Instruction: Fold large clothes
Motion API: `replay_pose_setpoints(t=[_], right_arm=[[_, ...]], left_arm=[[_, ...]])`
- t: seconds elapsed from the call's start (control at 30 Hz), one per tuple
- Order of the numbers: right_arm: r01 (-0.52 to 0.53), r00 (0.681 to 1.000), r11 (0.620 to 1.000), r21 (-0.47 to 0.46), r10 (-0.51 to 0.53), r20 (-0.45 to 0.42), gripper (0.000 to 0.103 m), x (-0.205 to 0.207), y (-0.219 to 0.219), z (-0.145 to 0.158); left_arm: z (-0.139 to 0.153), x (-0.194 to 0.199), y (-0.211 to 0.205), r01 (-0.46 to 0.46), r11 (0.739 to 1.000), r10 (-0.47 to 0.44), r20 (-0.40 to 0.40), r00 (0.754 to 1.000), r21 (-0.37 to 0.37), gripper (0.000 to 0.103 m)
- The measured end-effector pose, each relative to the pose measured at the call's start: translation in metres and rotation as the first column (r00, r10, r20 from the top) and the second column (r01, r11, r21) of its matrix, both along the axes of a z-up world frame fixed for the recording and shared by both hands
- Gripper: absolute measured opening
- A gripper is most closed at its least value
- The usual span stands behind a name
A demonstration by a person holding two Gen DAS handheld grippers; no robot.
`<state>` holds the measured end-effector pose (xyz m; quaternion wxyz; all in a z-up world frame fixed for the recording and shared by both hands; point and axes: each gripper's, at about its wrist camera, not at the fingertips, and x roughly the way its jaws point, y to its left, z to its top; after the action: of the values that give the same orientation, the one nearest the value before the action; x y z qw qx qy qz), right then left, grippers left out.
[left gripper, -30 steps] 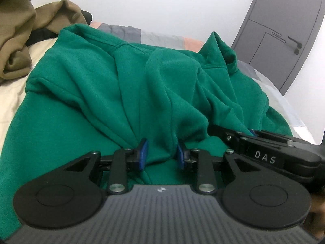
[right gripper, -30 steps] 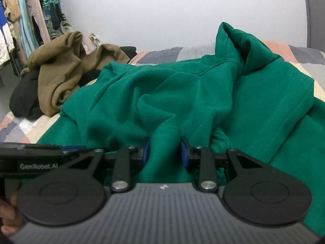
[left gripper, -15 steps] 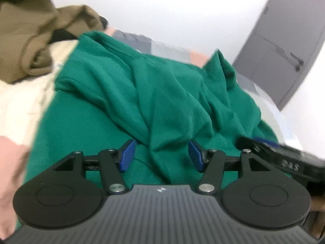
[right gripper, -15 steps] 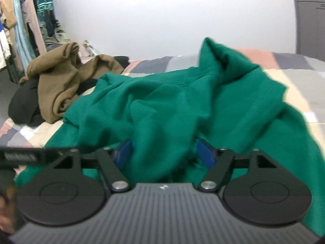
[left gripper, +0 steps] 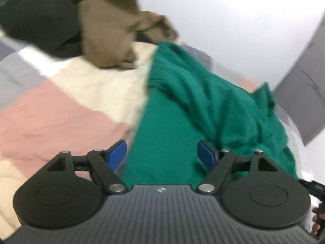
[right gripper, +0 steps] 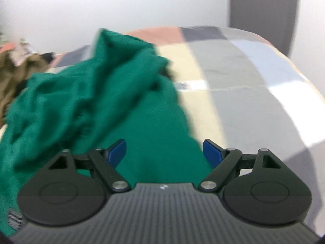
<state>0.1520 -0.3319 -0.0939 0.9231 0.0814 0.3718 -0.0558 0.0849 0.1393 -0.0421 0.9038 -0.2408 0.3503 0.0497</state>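
Motion blur smeared your rumpled green fleece garment (right gripper: 97,105), its near hem hidden behind both gripper bodies. The brown crumpled garment (left gripper: 113,26) ran off the top edge, and only your fingertips (left gripper: 316,219) showed at the frame's right edge.

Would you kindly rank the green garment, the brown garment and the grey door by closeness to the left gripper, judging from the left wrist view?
1. Green garment: right ahead of the left gripper, whose fingers are opening and hold nothing.
2. Brown garment: farther up the bed, upper left.
3. Grey door: past the bed, far right.
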Motion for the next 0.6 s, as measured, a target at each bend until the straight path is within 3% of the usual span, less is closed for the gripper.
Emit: replay_pose_setpoints(t=[0.13, 0.23, 0.3, 0.37, 0.43, 0.6], right_arm=[[0.068, 0.994, 0.998, 0.01, -0.067, -0.083, 0.084, 0.001, -0.029, -0.012], [0.113, 0.983, 0.991, 0.069, -0.101, -0.153, 0.084, 0.003, -0.048, -0.023], [0.108, 0.975, 0.981, 0.161, -0.074, -0.208, 0.084, 0.0, -0.056, -0.034], [0.094, 0.967, 0.953, 0.287, -0.018, -0.256, 0.084, -0.002, -0.063, -0.047], [0.08, 0.967, 0.932, 0.353, 0.014, -0.256, 0.086, -0.006, -0.065, -0.051], [0.017, 0.973, 0.85, 0.527, 0.108, -0.206, 0.087, -0.014, -0.06, -0.05]], left_arm=[[-0.018, -0.005, 0.027, -0.084, 0.993, 0.077, -0.08, 0.994, -0.083, 0.081], [-0.035, -0.001, 0.032, -0.073, 0.981, 0.047, -0.143, 0.989, -0.18, 0.081], [-0.044, 0.003, 0.028, -0.038, 0.968, -0.004, -0.165, 0.986, -0.247, 0.081], [-0.049, 0.004, 0.024, 0.0, 0.955, -0.052, -0.165, 0.985, -0.298, 0.081], [-0.052, 0.004, 0.017, 0.049, 0.939, -0.107, -0.155, 0.982, -0.34, 0.081], [-0.05, -0.004, 0.007, 0.133, 0.864, -0.189, -0.067, 0.98, -0.485, 0.08]])
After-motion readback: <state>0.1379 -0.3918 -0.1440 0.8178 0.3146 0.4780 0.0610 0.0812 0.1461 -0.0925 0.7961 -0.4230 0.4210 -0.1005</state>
